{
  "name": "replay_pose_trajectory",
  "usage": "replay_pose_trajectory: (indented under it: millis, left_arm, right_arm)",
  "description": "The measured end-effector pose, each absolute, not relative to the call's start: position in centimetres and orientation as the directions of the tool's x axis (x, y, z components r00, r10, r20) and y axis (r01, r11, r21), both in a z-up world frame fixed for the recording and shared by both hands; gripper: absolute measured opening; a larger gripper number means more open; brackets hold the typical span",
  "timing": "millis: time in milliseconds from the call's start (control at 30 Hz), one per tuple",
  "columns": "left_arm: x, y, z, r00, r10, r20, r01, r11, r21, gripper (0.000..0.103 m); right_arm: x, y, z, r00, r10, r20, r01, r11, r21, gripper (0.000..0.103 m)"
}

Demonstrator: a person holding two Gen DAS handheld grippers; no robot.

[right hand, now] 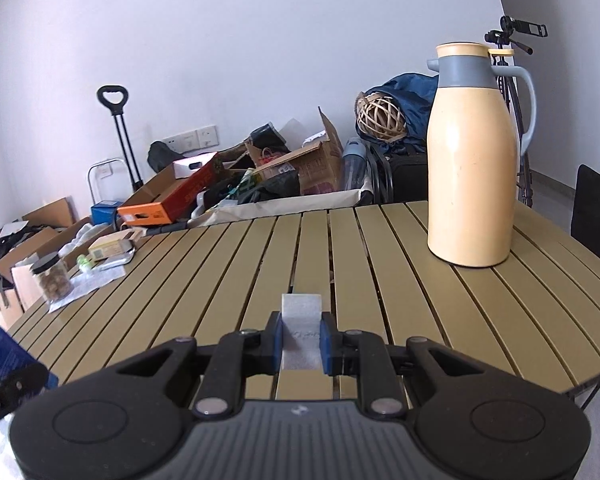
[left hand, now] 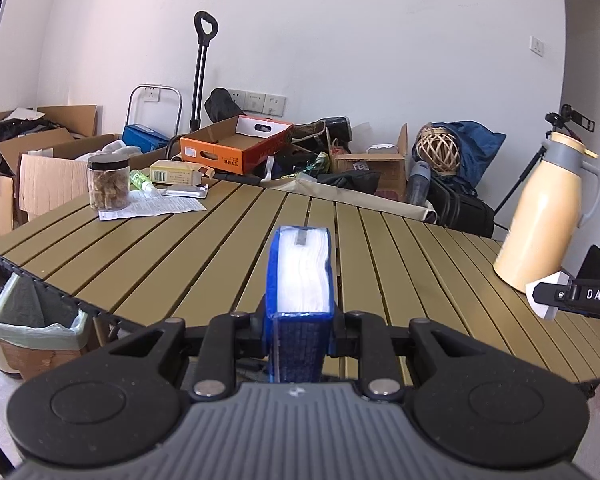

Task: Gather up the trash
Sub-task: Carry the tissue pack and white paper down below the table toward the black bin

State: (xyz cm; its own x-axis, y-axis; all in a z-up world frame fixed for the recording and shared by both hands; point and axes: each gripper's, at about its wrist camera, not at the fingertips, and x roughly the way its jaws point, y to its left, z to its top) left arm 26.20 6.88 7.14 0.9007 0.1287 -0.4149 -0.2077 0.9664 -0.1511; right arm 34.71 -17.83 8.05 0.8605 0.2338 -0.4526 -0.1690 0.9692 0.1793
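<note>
carrying trash above the counter [left hand: 204, 240], the left claw [left hand: 300, 276] is clamped on a tissue pack [left hand: 302, 272] and the right claw [right hand: 301, 340] pinched on a white scrap [right hand: 301, 320], probably needing the bin [left hand: 40, 320] next.

In the left wrist view the trash bin [left hand: 40, 320] at lower left is half hidden behind the table [left hand: 160, 248] edge, and the black bar [left hand: 580, 300] at the right edge is cut off, its lettering reading only partly. The box label [left hand: 172, 174] print is too small to read. In the right wrist view a blue packet [right hand: 4, 356] at lower left is blurred and cropped.
</note>
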Motion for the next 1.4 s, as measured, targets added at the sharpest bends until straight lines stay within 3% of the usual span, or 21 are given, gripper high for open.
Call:
replay_pose_trajectory:
  millis: [600, 1400]
  left_arm:
    - [21.3, 4.1, 3.3, 0.861, 0.069, -0.504, -0.144, 0.983, -0.111, 0.023]
    - [21.3, 3.0, -6.0, 0.720, 0.104, -0.686, -0.156, 0.988, -0.014, 0.023]
  right_arm:
    - [25.6, -17.8, 4.0, 0.814, 0.285, -0.506, -0.266, 0.958, 0.112, 0.018]
    - [24.8, -17.6, -8.5, 0.621, 0.321, -0.715, -0.292, 0.941, 0.169, 0.018]
